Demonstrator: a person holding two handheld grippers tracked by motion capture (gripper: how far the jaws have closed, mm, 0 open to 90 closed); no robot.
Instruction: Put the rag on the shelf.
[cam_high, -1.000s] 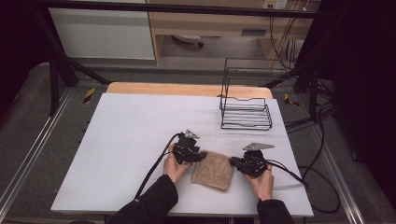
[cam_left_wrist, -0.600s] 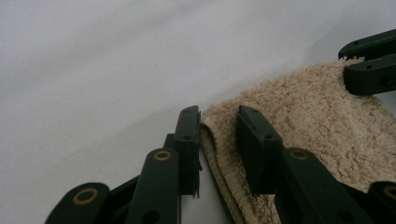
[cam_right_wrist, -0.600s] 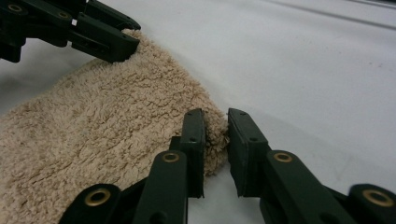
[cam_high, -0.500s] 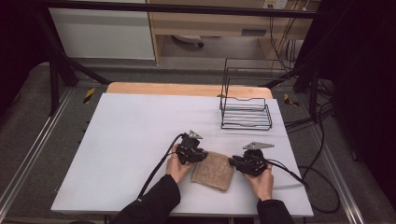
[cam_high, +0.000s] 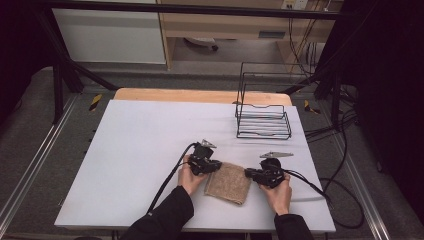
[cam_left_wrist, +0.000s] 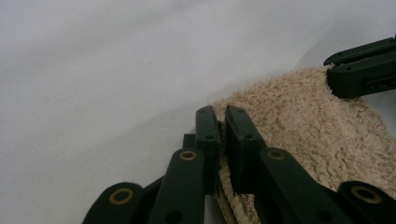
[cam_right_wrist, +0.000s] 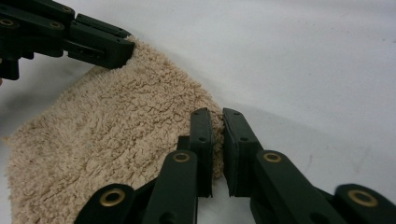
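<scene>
A beige terry towel (cam_high: 227, 183) lies folded near the front edge of the white table (cam_high: 140, 150). My left gripper (cam_high: 217, 166) grips its far left corner and my right gripper (cam_high: 248, 173) its far right corner, each held in a hand. In the left gripper view the left gripper (cam_left_wrist: 223, 115) has the towel (cam_left_wrist: 303, 126) pinched between its pads; its jaws have just been closing on the cloth. Farther off there, the right gripper (cam_left_wrist: 362, 70) holds the other corner. In the right gripper view the right gripper (cam_right_wrist: 217, 116), jaws just closed, is shut on the towel (cam_right_wrist: 116, 140), with the left gripper (cam_right_wrist: 126, 46) beyond.
A black wire rack (cam_high: 262, 120) stands at the back right of the table. Cables (cam_high: 320, 192) trail from the right gripper over the table's right edge, and another cable (cam_high: 170, 180) runs back from the left gripper along the sleeve.
</scene>
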